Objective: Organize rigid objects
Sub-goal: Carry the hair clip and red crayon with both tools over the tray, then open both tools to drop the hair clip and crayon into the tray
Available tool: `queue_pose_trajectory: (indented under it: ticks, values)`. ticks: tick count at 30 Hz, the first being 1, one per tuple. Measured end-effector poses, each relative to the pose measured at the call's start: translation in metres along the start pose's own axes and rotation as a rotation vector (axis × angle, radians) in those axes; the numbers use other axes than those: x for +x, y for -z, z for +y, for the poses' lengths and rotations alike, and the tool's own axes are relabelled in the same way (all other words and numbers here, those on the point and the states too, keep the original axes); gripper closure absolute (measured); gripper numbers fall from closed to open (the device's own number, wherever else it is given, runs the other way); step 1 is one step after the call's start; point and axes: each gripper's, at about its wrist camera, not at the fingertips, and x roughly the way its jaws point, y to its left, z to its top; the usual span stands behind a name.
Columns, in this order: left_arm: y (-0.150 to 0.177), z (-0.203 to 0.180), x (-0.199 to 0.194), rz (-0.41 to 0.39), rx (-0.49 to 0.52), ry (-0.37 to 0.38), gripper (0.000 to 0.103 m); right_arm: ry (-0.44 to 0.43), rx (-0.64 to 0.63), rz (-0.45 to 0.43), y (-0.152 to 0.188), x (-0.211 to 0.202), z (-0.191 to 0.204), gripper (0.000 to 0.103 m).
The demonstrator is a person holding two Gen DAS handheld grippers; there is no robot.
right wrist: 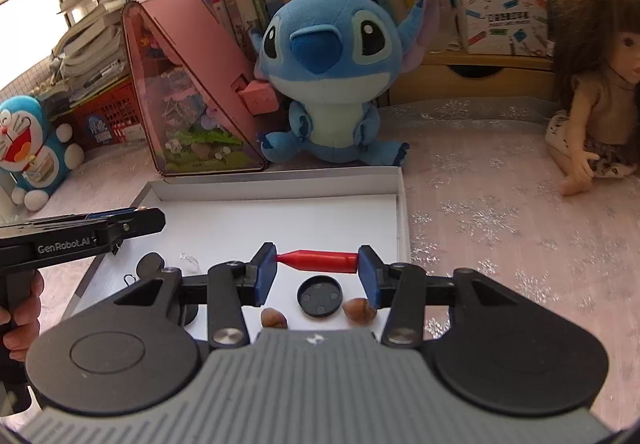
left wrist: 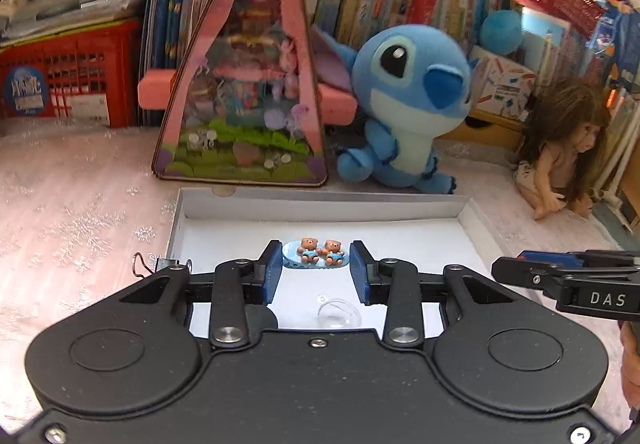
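Note:
My left gripper (left wrist: 316,258) is shut on a small light-blue oval piece with two brown bears (left wrist: 319,249) and holds it above the white shallow box (left wrist: 320,204). In the right wrist view, my right gripper (right wrist: 318,264) is shut on a red cone-tipped plastic piece (right wrist: 320,261), gripped end to end over the same box (right wrist: 280,184). A black round cap (right wrist: 320,298) and two brown nuts (right wrist: 274,318) lie on the box floor under it. A clear plastic dome (left wrist: 338,312) lies under the left gripper. Each gripper shows at the edge of the other's view.
Behind the box stand a pink triangular toy case (left wrist: 244,92), a blue plush toy (left wrist: 408,104) and a long-haired doll (left wrist: 560,160). A blue-and-white cat plush (right wrist: 32,148) and a red crate (left wrist: 68,80) sit at the left. Bookshelves line the back. A binder clip (left wrist: 144,264) lies by the box's left edge.

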Motion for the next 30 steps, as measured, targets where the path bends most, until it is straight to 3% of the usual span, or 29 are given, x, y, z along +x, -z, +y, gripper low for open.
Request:
queue_pose_trajectory:
  ticks: [17,30]
  values:
    - [0.012,0.006,0.032,0.043,0.018,-0.083,0.069,0.114,-0.013,-0.004,-0.001,0.041,0.005,0.054]
    - [0.021,0.001,0.039,0.043,0.038,-0.087,0.069,0.131,-0.055,0.011,0.011,0.057,0.01,0.054]
